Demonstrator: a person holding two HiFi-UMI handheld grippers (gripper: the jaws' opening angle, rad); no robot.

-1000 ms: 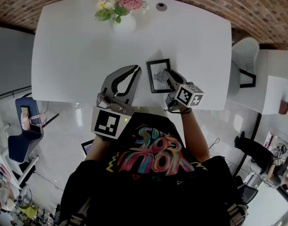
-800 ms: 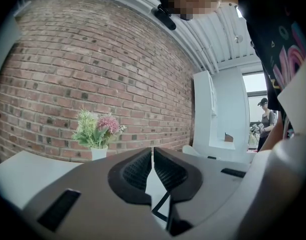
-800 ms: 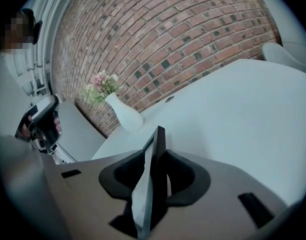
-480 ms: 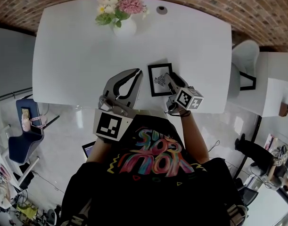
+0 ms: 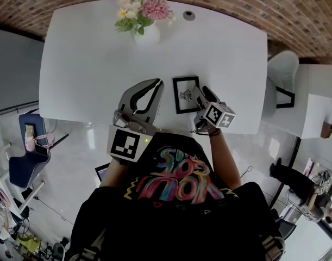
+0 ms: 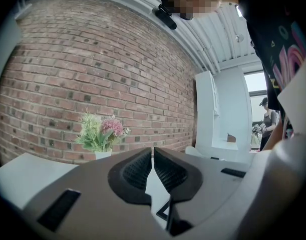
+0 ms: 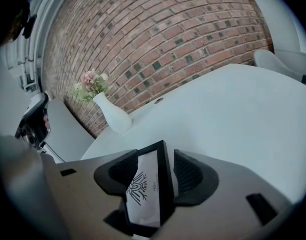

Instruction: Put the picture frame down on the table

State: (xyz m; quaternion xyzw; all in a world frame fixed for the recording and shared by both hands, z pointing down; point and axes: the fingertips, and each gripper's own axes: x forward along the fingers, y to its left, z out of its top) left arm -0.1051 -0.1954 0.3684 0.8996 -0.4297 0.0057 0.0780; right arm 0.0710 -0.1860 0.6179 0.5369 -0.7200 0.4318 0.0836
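White tabletop (image 5: pixel 89 64) is bearing the black rectangular picture frame (image 5: pixel 183 94), so my right gripper (image 5: pixel 201 94), jaws just opening wide around it with pads off, should be backing straight out.

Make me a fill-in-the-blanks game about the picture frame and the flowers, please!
1. The picture frame has a ___ border.
2. The flowers stand in a ___ vase.
3. The wall behind the table is made of ___.

Missing words: black; white; bricks.
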